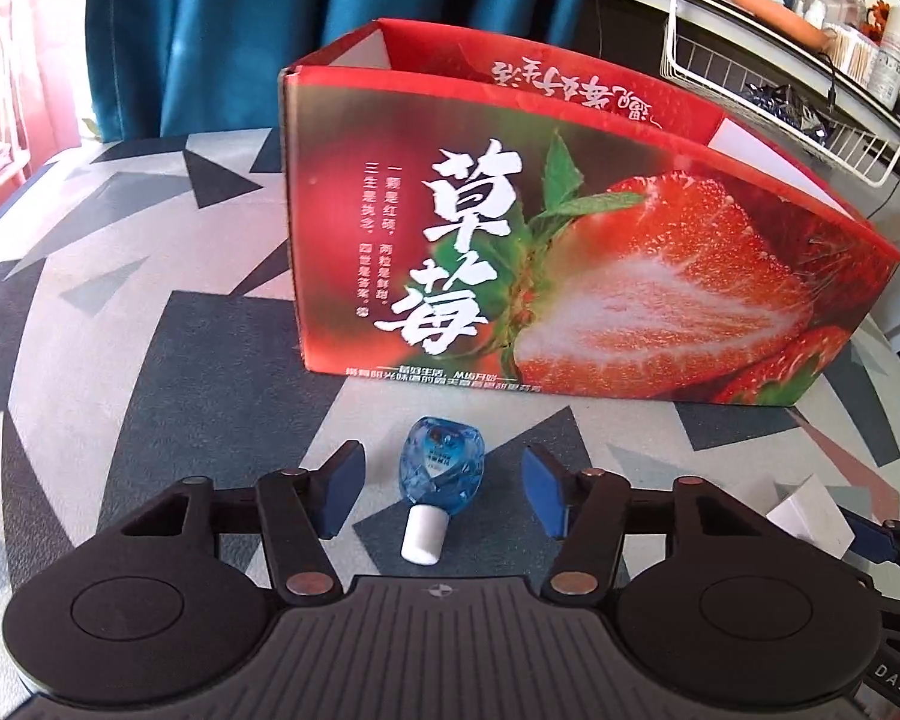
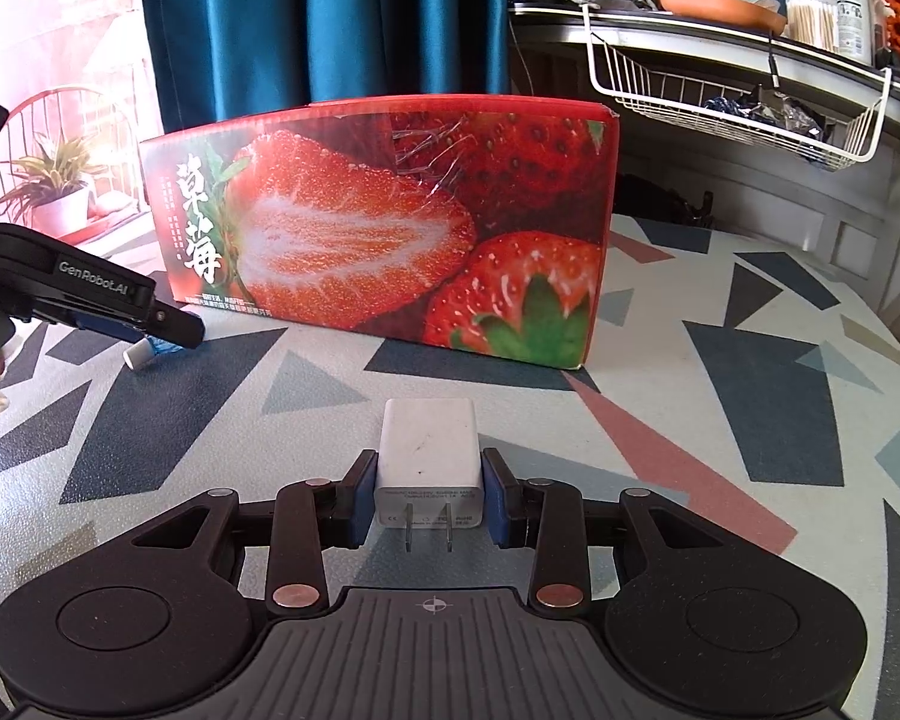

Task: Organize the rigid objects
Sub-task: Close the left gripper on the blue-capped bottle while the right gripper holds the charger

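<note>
A small blue bottle (image 1: 444, 471) with a white cap lies on the patterned table, cap toward me, between the fingers of my left gripper (image 1: 443, 457). The jaws stand open, with a gap on each side of the bottle. My right gripper (image 2: 429, 462) is shut on a white plug charger (image 2: 429, 435), prongs facing the camera. A red strawberry-printed cardboard box (image 1: 570, 240) with an open top stands just beyond both grippers. In the right wrist view the left gripper (image 2: 174, 324) shows at the left edge, over the bottle's cap (image 2: 138, 355), in front of the box (image 2: 390, 228).
The geometric-pattern tablecloth (image 2: 720, 408) covers the table. A white wire basket (image 2: 738, 102) hangs under a cluttered shelf at the back right. A blue curtain (image 1: 270, 18) hangs behind the box. A potted plant (image 2: 60, 192) stands far left.
</note>
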`<state>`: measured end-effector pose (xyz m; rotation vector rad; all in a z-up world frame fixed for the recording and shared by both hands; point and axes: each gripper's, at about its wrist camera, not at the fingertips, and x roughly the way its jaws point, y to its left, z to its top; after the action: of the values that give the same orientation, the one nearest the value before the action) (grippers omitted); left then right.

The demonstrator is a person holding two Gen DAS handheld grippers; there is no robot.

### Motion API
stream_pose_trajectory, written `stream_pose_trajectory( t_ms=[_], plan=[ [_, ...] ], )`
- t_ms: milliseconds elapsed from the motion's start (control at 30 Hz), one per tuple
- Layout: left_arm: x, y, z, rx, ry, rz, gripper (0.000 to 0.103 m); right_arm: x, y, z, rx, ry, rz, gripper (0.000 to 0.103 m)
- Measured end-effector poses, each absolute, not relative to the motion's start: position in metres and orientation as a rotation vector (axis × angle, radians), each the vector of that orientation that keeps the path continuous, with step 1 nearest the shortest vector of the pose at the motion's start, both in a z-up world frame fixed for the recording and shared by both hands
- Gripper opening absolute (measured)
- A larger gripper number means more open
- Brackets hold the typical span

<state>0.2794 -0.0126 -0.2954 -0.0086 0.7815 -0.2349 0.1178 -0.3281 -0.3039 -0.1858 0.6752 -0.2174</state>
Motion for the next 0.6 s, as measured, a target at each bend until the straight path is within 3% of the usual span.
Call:
stream_pose_trajectory(
  t_ms=[167,333,400,600],
  plan=[
    [0.279,-0.017,-0.296,0.047,0.767,-0.226,0.048,0.118,-0.329,-0.304,-0.185,0.674,-0.214,0.033],
    [0.269,-0.025,-0.297,0.098,0.758,-0.239,0.046,0.118,-0.329,-0.304,-0.183,0.674,-0.213,0.033],
    [0.266,-0.026,-0.298,0.114,0.747,-0.230,0.033,0.118,-0.329,-0.304,-0.183,0.674,-0.213,0.033],
    [0.268,-0.021,-0.297,0.074,0.747,-0.246,0.032,0.118,-0.329,-0.304,-0.183,0.674,-0.213,0.033]
  ],
)
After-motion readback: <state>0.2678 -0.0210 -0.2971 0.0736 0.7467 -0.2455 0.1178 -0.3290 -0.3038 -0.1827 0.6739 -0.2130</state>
